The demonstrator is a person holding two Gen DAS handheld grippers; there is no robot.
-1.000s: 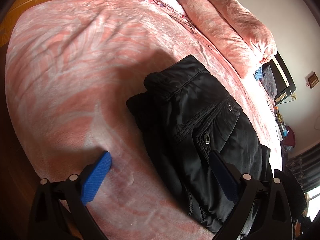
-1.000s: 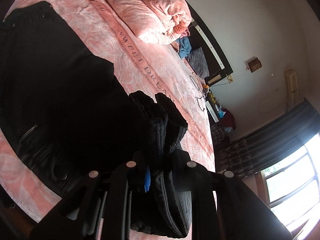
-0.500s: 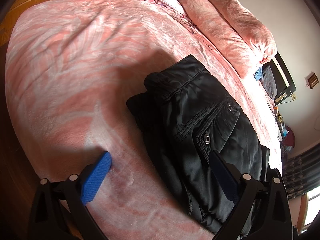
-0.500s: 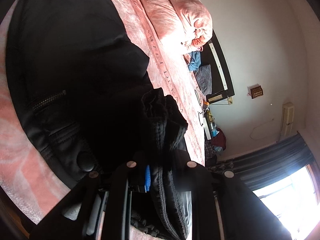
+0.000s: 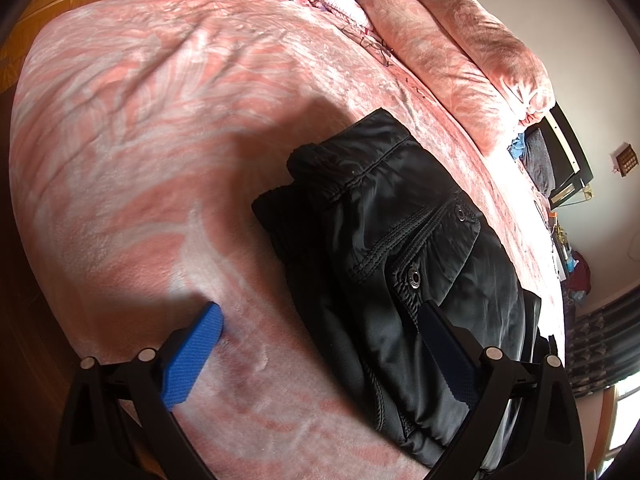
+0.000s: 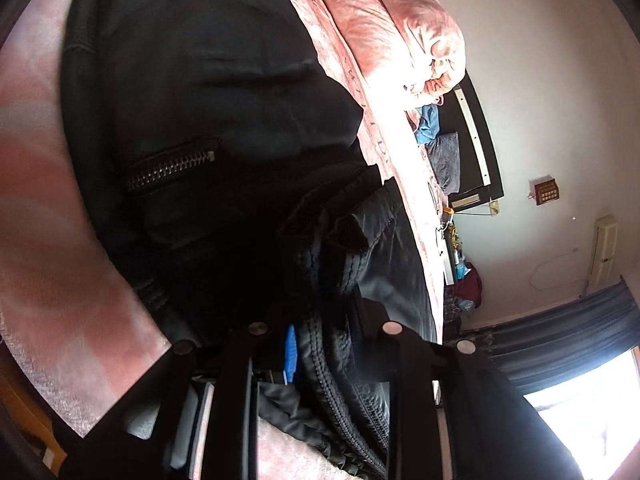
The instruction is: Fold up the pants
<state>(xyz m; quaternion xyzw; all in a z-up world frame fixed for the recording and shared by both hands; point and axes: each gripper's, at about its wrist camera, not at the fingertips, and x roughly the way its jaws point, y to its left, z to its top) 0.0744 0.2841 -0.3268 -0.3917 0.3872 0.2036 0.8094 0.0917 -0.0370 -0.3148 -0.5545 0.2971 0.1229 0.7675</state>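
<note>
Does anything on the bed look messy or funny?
Nothing spilled or torn. The black pants lie folded on the pink blanket; only their far corner looks bunched and crumpled.

Black pants (image 5: 404, 256) folded on pink bed cover (image 5: 152, 140), left gripper (image 5: 320, 332) spread wide above them

Window (image 6: 592, 420) glare, deep shadows, heavy fisheye bending at edges.

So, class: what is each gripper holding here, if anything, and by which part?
The left gripper holds nothing; it stands open over the bed. The right gripper has the pants' stitched, folded edge between its opening jaws.
</note>
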